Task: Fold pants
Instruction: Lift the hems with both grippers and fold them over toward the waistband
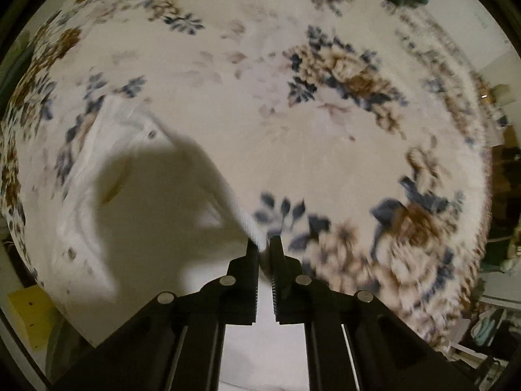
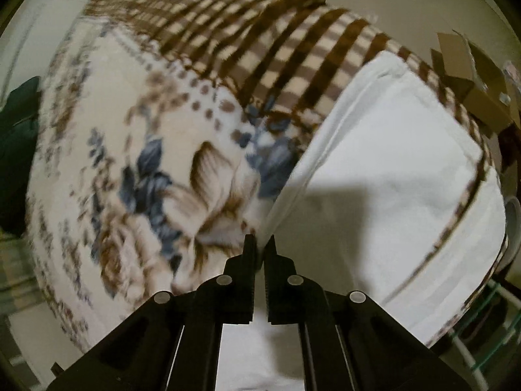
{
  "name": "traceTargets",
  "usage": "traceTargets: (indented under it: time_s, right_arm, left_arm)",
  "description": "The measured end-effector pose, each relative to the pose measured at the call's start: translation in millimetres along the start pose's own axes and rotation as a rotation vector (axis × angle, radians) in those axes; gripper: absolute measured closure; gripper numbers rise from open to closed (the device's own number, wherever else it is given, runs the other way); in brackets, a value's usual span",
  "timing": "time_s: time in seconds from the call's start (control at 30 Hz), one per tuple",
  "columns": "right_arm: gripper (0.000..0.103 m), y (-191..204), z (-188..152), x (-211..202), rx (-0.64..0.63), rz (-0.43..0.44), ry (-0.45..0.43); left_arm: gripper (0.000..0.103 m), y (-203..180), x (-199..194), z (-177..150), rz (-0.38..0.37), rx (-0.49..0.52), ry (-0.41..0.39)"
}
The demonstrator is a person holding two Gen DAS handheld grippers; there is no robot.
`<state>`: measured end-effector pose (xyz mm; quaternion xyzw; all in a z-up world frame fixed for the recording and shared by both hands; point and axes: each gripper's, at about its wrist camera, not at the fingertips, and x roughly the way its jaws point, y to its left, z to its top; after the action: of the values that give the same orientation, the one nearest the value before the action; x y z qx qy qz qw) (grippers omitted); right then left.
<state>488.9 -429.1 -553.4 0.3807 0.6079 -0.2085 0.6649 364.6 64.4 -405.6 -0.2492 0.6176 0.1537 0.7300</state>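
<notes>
Because pants fold best on a broad flat surface, the work is laid out on a bed covered by a floral blanket (image 1: pixel 325 130), cream with blue and brown flowers, and in the right wrist view a brown checked blanket (image 2: pixel 260 32) lies at its far side. The pants (image 2: pixel 390 179) are white and spread on the bed: in the right view they run as a flat, smooth panel from the gripper away to the right, and in the left view they lie rumpled to the left, with a small button and seams showing near the far end.

Each gripper pinches an edge of the cloth, which looks like a hold for lifting or drawing one part over another. The left gripper (image 1: pixel 264 244) is clenched on a ribbed edge of the pants, pulled taut toward it. The right gripper (image 2: pixel 260 242) is likewise clamped on the near edge of the white panel.

A cardboard box (image 2: pixel 472 75) stands beyond the bed. No brand, label or writing can be read anywhere; both views are blurred.
</notes>
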Motion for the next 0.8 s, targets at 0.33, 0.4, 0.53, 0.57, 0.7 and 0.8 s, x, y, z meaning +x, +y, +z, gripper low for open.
traceTargets:
  time_s: [0.33, 0.4, 0.53, 0.57, 0.7, 0.8]
  right_arm:
    - [0.099, -147, -87, -100, -0.113, 0.054, -0.022]
    - [0.099, -177, -106, -104, -0.122, 0.038, -0.011]
    - [0.099, -228, -140, -85, -0.132, -0.020, 0.018]
    - [0.099, -237, -145, -78, -0.129, -0.036, 0.023]
    - [0.098, -273, -151, -42, -0.102, -0.070, 0.070]
    - [0.083, -298, -149, -31, -0.077, -0.056, 0.140]
  left_arm:
    - [0.099, 50, -28, -115, -0.040, 0.041, -0.035]
    - [0.099, 70, -16, -145, -0.004, 0.044, 0.009]
    - [0.098, 96, 40, -183, 0.085, 0.038, 0.099]
    - [0.098, 103, 54, -191, 0.096, 0.033, 0.113]
    - [0.094, 117, 109, -200, 0.139, 0.023, 0.208]
    - [0.090, 116, 111, -195, 0.126, 0.025, 0.201]
